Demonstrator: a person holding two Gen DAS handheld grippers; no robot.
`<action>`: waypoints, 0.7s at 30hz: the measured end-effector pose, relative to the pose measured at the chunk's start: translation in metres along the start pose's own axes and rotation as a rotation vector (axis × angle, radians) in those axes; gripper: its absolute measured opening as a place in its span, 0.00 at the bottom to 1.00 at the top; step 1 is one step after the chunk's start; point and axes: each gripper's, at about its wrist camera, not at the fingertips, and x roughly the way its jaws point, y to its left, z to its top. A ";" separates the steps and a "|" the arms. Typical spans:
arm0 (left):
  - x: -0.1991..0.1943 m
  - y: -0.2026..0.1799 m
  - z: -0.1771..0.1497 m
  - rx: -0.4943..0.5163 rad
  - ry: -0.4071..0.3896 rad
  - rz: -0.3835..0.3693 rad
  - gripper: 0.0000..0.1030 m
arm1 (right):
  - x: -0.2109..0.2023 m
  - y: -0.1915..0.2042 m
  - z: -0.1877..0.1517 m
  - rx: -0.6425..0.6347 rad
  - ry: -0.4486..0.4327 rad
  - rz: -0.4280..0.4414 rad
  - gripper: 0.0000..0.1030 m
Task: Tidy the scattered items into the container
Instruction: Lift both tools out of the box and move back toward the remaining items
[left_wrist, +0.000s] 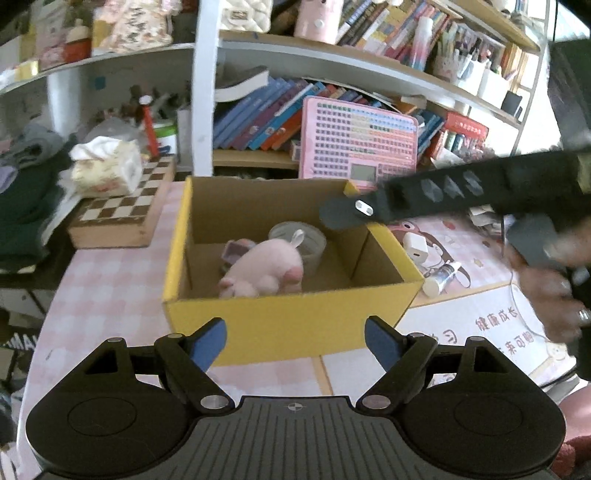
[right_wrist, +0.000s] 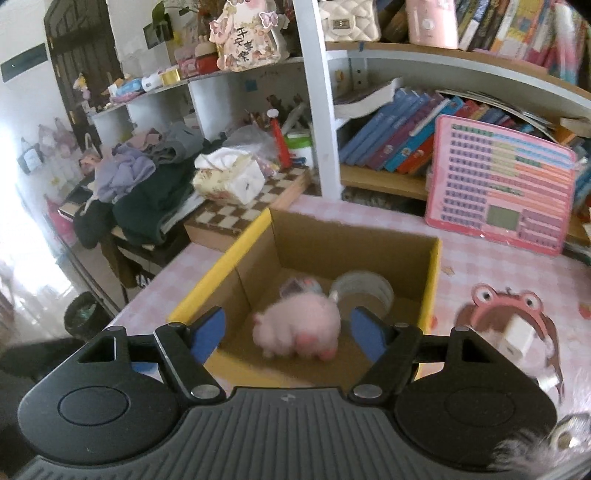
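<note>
Both tongs, the left tongs (left_wrist: 294, 341) and the right tongs (right_wrist: 287, 334), are seen released and empty. On the pink worktop (left_wrist: 103, 295) a yellow cardboard box (left_wrist: 295, 325) is set. Inside it a pink plush pig (left_wrist: 264, 269) is laid beside a tape roll (left_wrist: 299, 236). A white charger (left_wrist: 415, 249) is left outside.

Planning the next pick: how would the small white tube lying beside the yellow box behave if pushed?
The tube lies on its side on the mat, so it would likely roll. It looks small and probably light. Its smooth surface may slip between fingers.
</note>
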 end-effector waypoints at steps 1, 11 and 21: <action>-0.005 0.001 -0.004 -0.001 -0.001 0.005 0.82 | -0.006 0.002 -0.007 -0.003 0.000 -0.008 0.72; -0.041 -0.003 -0.061 0.016 0.049 0.030 0.82 | -0.043 0.036 -0.106 -0.090 0.029 -0.171 0.69; -0.052 -0.010 -0.092 0.031 0.087 0.014 0.82 | -0.059 0.054 -0.158 0.018 0.094 -0.189 0.67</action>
